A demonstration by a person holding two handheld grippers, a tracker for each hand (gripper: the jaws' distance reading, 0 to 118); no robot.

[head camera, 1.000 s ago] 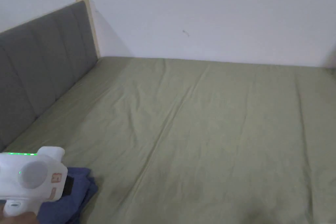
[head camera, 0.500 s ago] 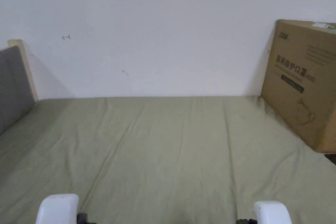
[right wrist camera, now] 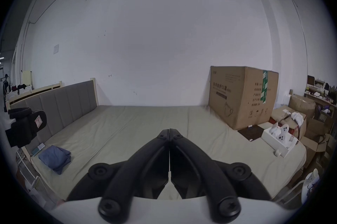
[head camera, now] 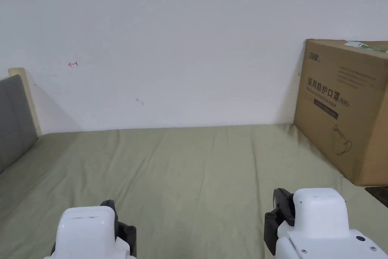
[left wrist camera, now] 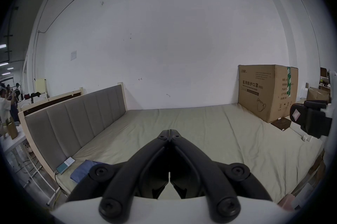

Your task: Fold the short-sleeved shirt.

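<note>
A blue shirt (right wrist camera: 54, 156) lies folded in a small pile at the near left corner of the green bed (right wrist camera: 145, 127), close to the headboard. The left gripper view has the same shirt (left wrist camera: 82, 170) low on the left. My left gripper (left wrist camera: 169, 132) is shut with nothing between its jaws, held above the bed and well right of the shirt. My right gripper (right wrist camera: 169, 131) is also shut and empty, over the bed's middle. In the head view both grippers sit at the bottom edge, left (head camera: 110, 206) and right (head camera: 281, 197), side by side.
A large cardboard box (head camera: 344, 108) stands on the bed's far right against the white wall. A grey padded headboard (left wrist camera: 76, 118) runs along the left. A small device (left wrist camera: 65, 165) lies beside the shirt. A white tray (right wrist camera: 279, 138) and more boxes sit at the right.
The head camera has swung right and up, away from the blue shirt. My left gripper has left the shirt's side, and both grippers have come up into the bottom of the head view.
</note>
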